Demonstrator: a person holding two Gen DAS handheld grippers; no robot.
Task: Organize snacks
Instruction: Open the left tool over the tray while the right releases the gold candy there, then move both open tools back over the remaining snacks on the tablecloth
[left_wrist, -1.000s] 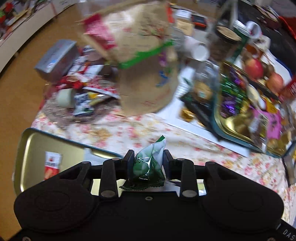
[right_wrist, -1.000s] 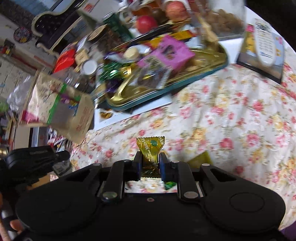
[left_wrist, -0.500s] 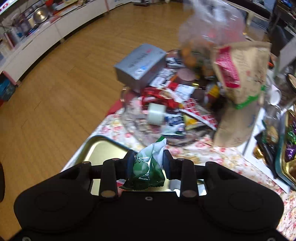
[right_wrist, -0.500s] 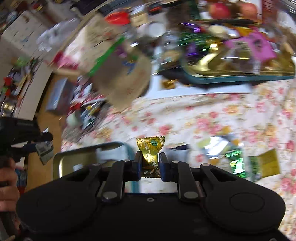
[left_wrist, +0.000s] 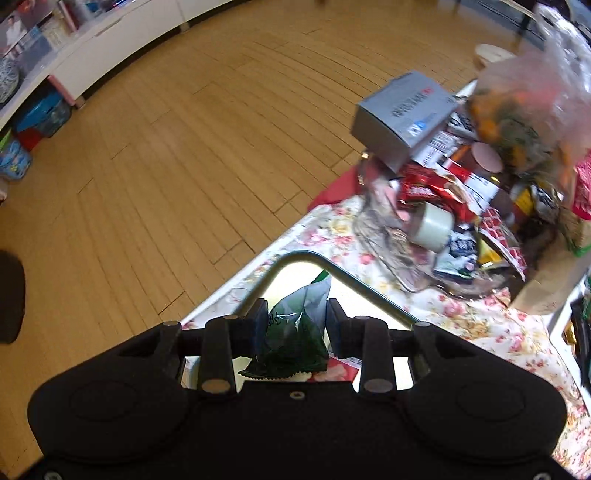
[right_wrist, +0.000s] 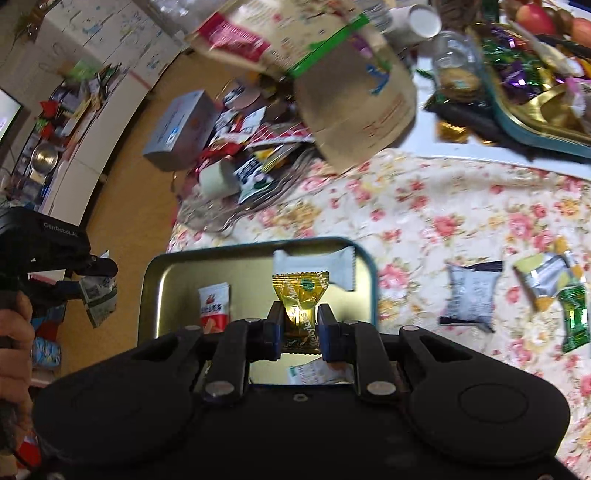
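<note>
Two hand-held grippers, each carrying a wrapped snack, above a shallow gold metal tray (right_wrist: 373, 280) with a teal rim.

The right gripper (right_wrist: 297, 325) is clamped tight on a gold foil-wrapped candy (right_wrist: 300, 299) over the tray, where a red-and-white sachet (right_wrist: 214, 306) and a white wrapped bar (right_wrist: 314, 267) already lie; the left gripper (left_wrist: 293, 325) has a green foil snack packet (left_wrist: 295, 332) between its fingers (left_wrist: 257, 325), the jaws opening, the packet touching the right pad with a narrow gap at the left one; loose wrappers lie on the floral tablecloth (right_wrist: 461, 206) beside the tray.
</note>
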